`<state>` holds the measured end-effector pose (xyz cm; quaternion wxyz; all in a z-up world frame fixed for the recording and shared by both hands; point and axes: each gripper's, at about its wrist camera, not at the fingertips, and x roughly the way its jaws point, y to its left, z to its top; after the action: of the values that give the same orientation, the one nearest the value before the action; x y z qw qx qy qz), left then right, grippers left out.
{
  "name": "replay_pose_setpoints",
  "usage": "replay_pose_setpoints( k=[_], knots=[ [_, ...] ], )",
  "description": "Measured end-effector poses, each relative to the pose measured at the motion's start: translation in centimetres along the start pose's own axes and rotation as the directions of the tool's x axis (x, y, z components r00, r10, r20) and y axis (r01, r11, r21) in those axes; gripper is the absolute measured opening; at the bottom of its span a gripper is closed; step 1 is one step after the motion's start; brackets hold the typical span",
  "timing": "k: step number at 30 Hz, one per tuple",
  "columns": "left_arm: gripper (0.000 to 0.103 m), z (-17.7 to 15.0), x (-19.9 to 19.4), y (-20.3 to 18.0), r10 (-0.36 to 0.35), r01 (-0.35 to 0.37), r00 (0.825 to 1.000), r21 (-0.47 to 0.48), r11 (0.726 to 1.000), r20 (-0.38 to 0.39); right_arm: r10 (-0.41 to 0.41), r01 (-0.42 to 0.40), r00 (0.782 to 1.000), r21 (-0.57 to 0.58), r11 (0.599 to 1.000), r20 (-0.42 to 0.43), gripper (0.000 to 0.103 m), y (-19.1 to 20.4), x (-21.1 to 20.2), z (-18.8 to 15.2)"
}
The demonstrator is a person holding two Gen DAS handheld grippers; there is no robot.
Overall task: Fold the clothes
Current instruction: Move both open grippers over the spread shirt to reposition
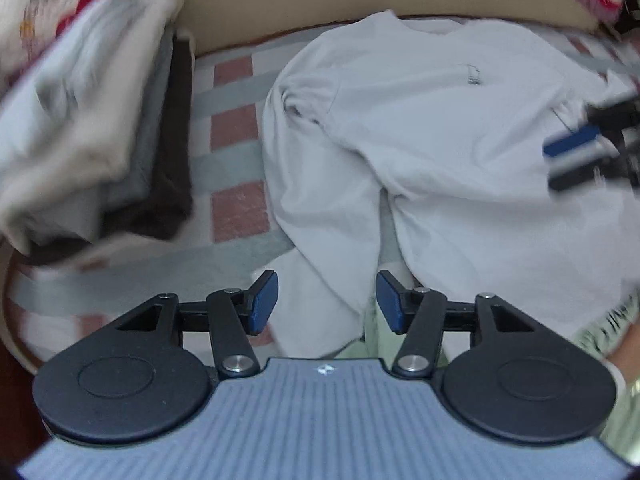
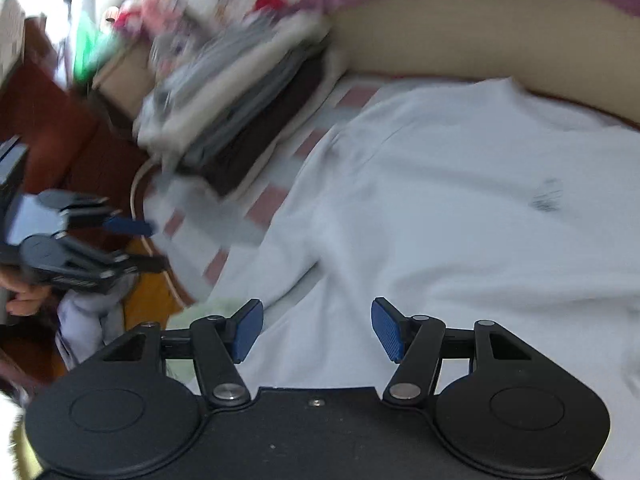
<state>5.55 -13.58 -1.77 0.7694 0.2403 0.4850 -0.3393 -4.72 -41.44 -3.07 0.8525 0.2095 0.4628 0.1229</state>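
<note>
A white long-sleeved shirt (image 1: 440, 120) lies spread and rumpled on the checked bed sheet (image 1: 236, 132), one sleeve bunched at its left side. My left gripper (image 1: 327, 300) hovers open over the shirt's near edge, nothing between its blue pads. In the right wrist view the same shirt (image 2: 440, 220) fills the bed, and my right gripper (image 2: 317, 330) stands open above its near part, empty. The right gripper (image 1: 560, 164) also shows, blurred, over the shirt's right side. The left gripper (image 2: 148, 244) appears at the left edge, off the bed, held by a hand.
A stack of folded clothes (image 1: 100, 120), white, grey and dark brown, sits at the bed's left side (image 2: 240, 100). A beige padded headboard (image 1: 280, 4) runs along the back, with patterned bedding above it. Brown wooden furniture (image 2: 80, 152) lies left of the bed.
</note>
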Motion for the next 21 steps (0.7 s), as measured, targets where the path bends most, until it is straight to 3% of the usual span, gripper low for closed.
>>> replay_pose_setpoints(
  k=[2, 5, 7, 9, 12, 15, 16, 17, 19, 20, 21],
  knots=[
    [0.053, -1.3, 2.8, 1.6, -0.067, 0.07, 0.997, -0.124, 0.99, 0.024, 0.004, -0.004, 0.999, 0.006, 1.0, -0.035, 0.065, 1.3, 2.5, -0.7],
    [0.053, -2.8, 6.7, 3.8, -0.188, 0.198, 0.98, -0.31, 0.93, 0.063, -0.003, 0.005, 0.998, 0.022, 1.0, -0.064, 0.065, 2.6, 5.7, -1.9],
    [0.053, -3.3, 8.1, 4.3, -0.217, 0.237, 0.971, -0.339, 0.91, 0.097, -0.012, 0.014, 0.998, 0.032, 0.999, -0.069, 0.065, 3.2, 7.3, -2.3],
    [0.053, -3.3, 9.2, 4.1, -0.228, 0.246, 0.969, -0.313, 0.917, 0.095, -0.006, 0.01, 0.998, 0.058, 0.998, -0.068, 0.065, 3.3, 8.6, -2.5],
    [0.055, -3.0, 11.0, 3.6, -0.198, 0.203, 0.979, -0.284, 0.937, 0.047, 0.013, -0.006, 0.998, 0.095, 0.995, -0.067, 0.065, 3.2, 9.7, -2.9],
    [0.069, -2.7, 11.5, 2.5, -0.177, 0.182, 0.983, -0.239, 0.954, 0.043, 0.021, -0.014, 0.998, 0.109, 0.994, -0.064, 0.065, 3.0, 9.9, -3.5],
    [0.069, -2.6, 11.7, 2.1, -0.171, 0.175, 0.985, -0.222, 0.959, 0.039, 0.021, -0.014, 0.998, 0.111, 0.994, -0.061, 0.065, 2.8, 9.8, -3.7],
    [0.066, -2.4, 11.9, 1.4, -0.145, 0.147, 0.989, -0.184, 0.972, 0.025, 0.018, -0.012, 0.998, 0.113, 0.994, -0.054, 0.065, 2.6, 9.7, -3.9],
    [0.042, -1.9, 11.8, -0.2, -0.082, 0.082, 0.997, -0.065, 0.994, 0.012, 0.006, -0.002, 0.999, 0.11, 0.994, -0.042, 0.065, 2.3, 9.4, -4.3],
    [0.013, -1.7, 11.7, -1.1, -0.05, 0.05, 0.999, -0.005, 0.999, 0.008, -0.001, 0.005, 0.999, 0.106, 0.994, -0.037, 0.065, 2.1, 9.3, -4.5],
    [0.005, -1.4, 11.2, -1.2, -0.036, 0.036, 0.999, -0.004, 0.999, 0.016, -0.01, 0.013, 0.999, 0.1, 0.995, -0.032, 0.065, 2.0, 9.2, -4.6]
  ],
)
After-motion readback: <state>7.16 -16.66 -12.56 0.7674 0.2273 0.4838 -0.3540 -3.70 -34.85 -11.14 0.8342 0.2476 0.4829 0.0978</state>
